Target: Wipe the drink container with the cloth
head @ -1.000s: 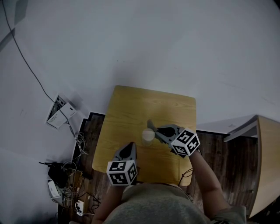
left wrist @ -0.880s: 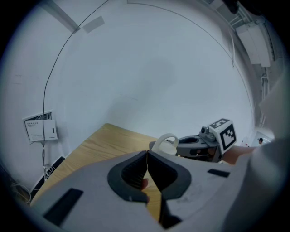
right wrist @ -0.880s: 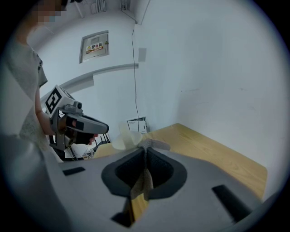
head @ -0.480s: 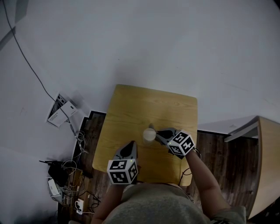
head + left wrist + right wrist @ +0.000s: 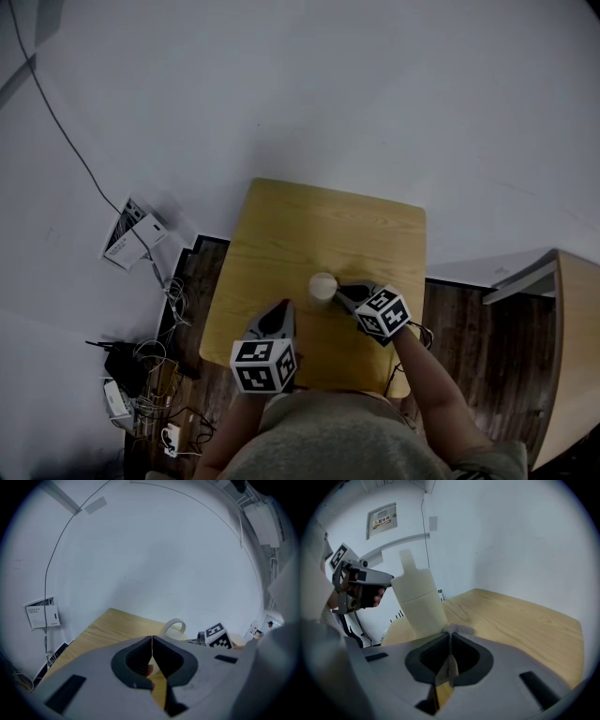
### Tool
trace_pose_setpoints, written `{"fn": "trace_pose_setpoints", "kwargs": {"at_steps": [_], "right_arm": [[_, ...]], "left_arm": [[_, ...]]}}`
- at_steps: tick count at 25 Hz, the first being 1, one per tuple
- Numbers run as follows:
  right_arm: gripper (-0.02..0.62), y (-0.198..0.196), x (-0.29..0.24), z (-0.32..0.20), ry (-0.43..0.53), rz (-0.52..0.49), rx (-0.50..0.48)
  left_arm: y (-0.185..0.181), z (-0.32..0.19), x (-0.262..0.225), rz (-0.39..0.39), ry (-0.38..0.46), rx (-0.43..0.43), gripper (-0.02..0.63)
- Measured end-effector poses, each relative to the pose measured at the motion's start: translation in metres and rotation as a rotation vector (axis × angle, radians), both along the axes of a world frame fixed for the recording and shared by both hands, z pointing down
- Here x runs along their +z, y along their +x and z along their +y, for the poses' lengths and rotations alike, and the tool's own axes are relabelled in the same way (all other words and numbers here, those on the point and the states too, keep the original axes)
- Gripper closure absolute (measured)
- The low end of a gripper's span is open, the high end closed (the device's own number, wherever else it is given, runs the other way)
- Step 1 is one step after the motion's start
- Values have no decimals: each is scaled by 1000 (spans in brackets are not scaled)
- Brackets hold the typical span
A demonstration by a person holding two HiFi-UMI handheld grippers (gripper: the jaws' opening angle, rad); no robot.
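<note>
While the tall white plastic drink container [image 5: 419, 603] stands upright near the middle of the light wooden table [image 5: 281, 225], the right gripper [image 5: 451, 637] is squeezed tight on a thin grey mesh cloth [image 5: 459, 630]. The tip of the cloth pokes out of the jaws, right by the bottom of the container. I cannot tell if it touches. The left gripper [image 5: 152, 641] sits to the container's left, closer to the person. Its jaws are pressed together and hold nothing.
</note>
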State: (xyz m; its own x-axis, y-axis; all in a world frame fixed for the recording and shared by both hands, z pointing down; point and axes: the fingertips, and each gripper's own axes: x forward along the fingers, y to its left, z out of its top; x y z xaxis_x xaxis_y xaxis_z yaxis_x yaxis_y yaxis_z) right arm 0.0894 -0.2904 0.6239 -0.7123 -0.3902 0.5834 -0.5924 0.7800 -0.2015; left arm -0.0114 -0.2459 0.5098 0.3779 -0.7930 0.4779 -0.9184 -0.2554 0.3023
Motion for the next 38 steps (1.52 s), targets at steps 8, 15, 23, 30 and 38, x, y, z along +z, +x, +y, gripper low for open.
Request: {"fn": "trace_pose_setpoints", "kwargs": {"at_steps": [8,15,23,30,38], "right_arm": [[583,22,-22,0,97,-10,143],[583,38,-76,13,217,-81,241],[583,37,-136,36,327,-161,256],[583,20,-149,51,360,-160,216],[583,-4,-126,60,331,-132,150]], "left_arm": [[4,3,0,-2,1,17,603],[8,6,0,2,3,37,603],[12,7,-1,10,7,57,603],[10,8,-1,13,8,62,603],[5,6,-2,16,9,58,603]]}}
